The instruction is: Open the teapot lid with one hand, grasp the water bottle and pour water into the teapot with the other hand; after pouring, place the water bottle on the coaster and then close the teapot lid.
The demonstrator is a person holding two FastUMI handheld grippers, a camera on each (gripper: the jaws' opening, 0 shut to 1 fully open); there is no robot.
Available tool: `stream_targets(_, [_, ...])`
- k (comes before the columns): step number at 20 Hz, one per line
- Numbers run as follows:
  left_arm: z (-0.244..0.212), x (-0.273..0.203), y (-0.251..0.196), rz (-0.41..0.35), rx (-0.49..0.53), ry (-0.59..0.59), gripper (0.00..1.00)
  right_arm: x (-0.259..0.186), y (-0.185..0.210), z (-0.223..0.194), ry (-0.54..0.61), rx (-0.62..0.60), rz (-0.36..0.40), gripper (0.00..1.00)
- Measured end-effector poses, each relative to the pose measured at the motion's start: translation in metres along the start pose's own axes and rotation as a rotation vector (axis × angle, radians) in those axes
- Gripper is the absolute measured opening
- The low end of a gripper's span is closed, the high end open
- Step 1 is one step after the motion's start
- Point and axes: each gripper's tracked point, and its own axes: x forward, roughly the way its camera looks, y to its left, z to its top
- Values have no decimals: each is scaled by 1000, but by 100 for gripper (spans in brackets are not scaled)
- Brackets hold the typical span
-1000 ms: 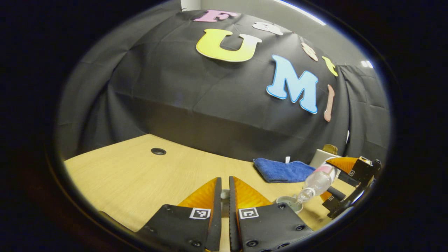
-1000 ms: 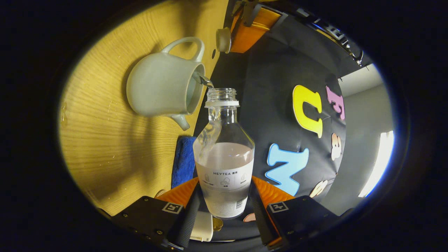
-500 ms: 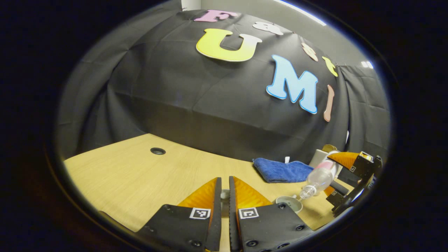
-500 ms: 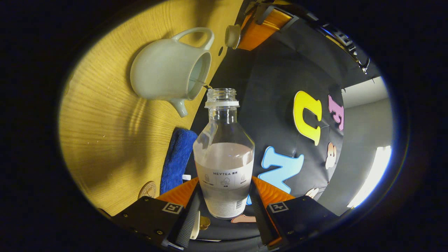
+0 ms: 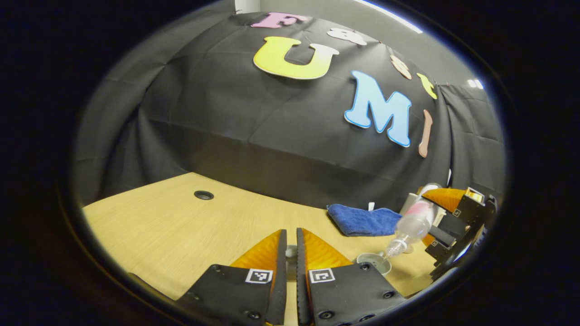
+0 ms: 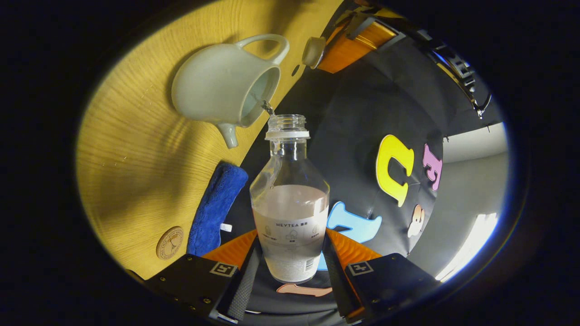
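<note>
Pale ceramic teapot (image 6: pixel 217 90): open, lid (image 6: pixel 312 50) clamped in left gripper (image 5: pixel 291 253). Clear plastic water bottle (image 6: pixel 290 199): gripped by right gripper (image 6: pixel 290 267), tipped, trickling in. Outstanding: round wooden coaster (image 6: pixel 170 242) placement, lid closure.

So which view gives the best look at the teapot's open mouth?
The right gripper view: the teapot shows whole, with handle, spout and open mouth just beyond the neck of the water bottle. The left gripper view shows the teapot as just its rim, low at the right, beside its own tongs.
</note>
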Motion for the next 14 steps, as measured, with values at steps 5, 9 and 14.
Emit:
stream_targets(5, [1, -1, 1, 0, -9, -2, 16, 1, -9, 6, -34, -69, -18, 73])
stream_targets(9, [1, 0, 2, -1, -13, -2, 16, 2, -16, 10, -54, -113, -31, 73])
stream_targets(14, [-2, 0, -2, -3, -23, -2, 16, 4, -27, 14, -85, -196, -55, 74])
